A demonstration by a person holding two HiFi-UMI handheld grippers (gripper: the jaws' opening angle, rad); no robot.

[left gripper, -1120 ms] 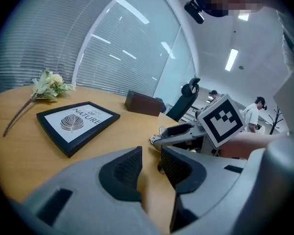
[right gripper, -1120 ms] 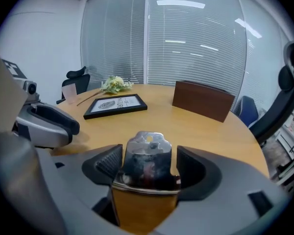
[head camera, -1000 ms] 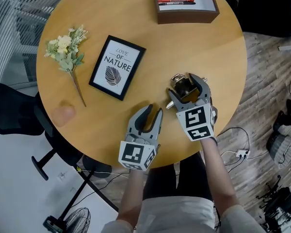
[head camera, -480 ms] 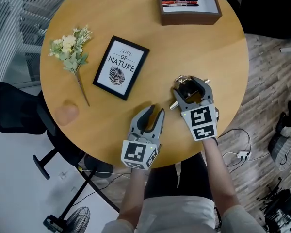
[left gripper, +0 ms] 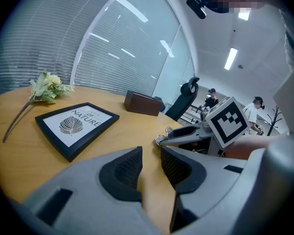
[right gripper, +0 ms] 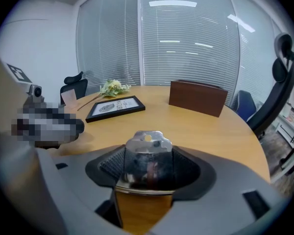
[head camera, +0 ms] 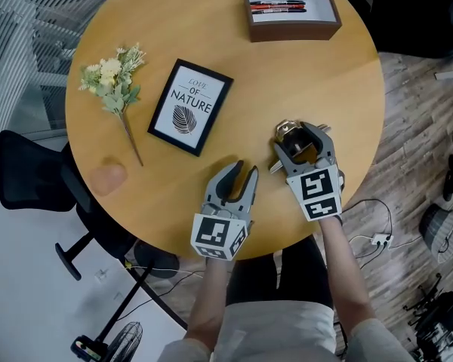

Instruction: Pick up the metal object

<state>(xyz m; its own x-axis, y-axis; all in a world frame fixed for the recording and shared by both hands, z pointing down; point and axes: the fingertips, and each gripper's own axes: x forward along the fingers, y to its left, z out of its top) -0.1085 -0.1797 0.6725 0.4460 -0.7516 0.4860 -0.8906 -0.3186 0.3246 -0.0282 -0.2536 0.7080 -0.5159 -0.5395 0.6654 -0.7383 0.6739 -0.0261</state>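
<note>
"LOVE OF NATURE" on the frame; the metal object in my right tongs.
The framed print [head camera: 191, 106], left of centre on the table [head camera: 317, 74], reads "LOVE OF NATURE" above a leaf drawing. My right gripper [head camera: 302, 136] stands wide, its pads clamped on both sides of the metal object [right gripper: 146, 146] at the table's near right. My left gripper [head camera: 235, 173], just left of it, has its jaws narrowly apart and empty.
</note>
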